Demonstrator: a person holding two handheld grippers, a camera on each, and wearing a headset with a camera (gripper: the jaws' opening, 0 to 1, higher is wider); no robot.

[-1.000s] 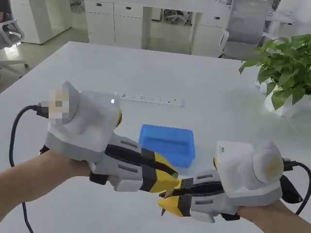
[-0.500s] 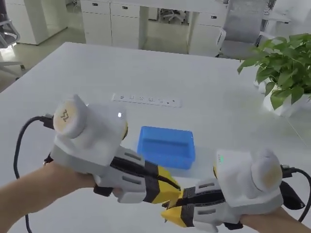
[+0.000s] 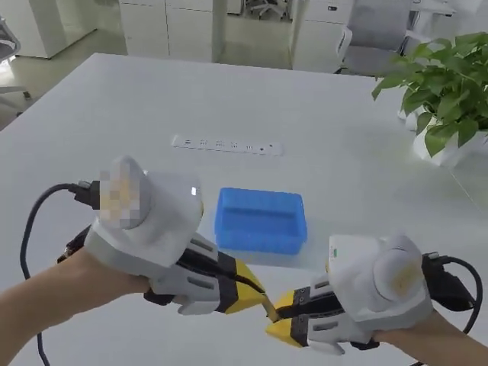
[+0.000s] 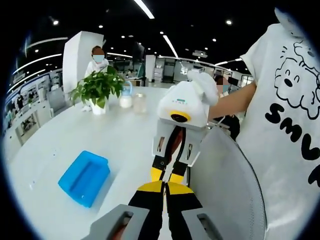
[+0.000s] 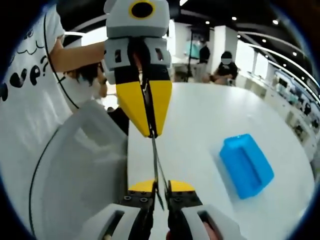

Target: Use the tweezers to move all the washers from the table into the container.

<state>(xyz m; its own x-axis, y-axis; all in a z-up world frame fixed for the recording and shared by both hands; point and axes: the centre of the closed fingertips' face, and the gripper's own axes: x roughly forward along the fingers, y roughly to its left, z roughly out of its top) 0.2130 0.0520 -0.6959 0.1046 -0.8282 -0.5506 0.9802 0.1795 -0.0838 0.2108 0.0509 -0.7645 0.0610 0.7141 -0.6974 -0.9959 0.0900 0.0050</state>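
Little has shifted: the left gripper (image 3: 259,293) and right gripper (image 3: 278,319) stay tip to tip. The left is clamped on the tweezers (image 5: 156,165). The right's jaws sit closely around the other end, and whether they grip cannot be told. Just beyond lies the blue container (image 3: 259,221) on the white table (image 3: 152,99), with a power strip (image 3: 226,145), a plant (image 3: 450,84) and cabinets (image 3: 191,23) behind.
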